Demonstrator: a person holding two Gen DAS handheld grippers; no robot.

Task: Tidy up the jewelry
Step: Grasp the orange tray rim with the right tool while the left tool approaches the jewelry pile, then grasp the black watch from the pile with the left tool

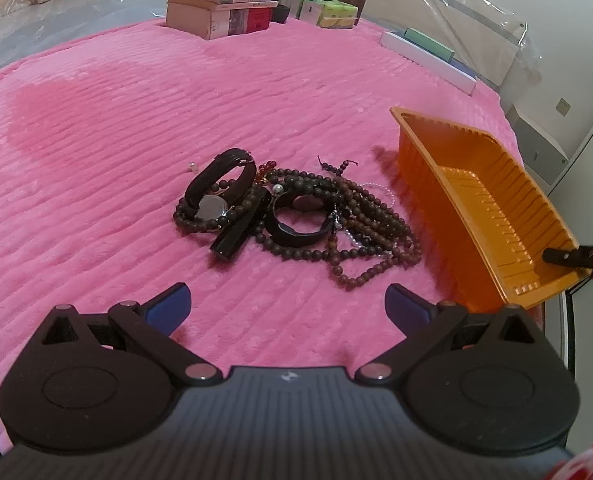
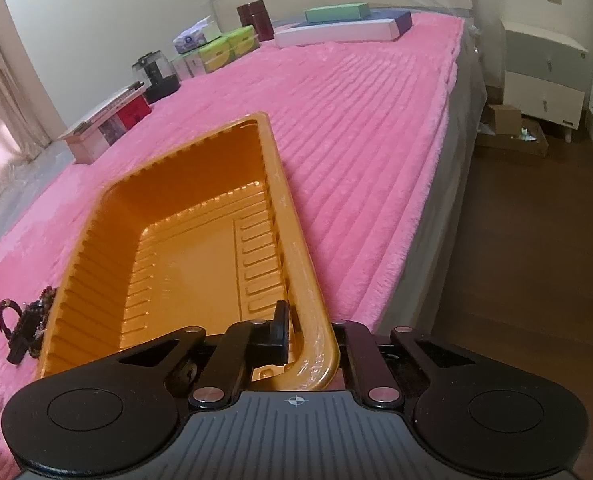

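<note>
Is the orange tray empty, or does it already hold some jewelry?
Empty. The orange tray shows only its bare ribbed floor; the jewelry pile lies on the pink blanket beside it.

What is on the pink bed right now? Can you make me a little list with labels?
surface: pink blanket
jewelry: tangled pile of bead strings and watches, on the blanket
tray: orange tray, empty, tilted
left gripper: jaws open, holding nothing, facing the pile
right gripper: jaws shut on the tray's rim
background: boxes at the far end
</note>
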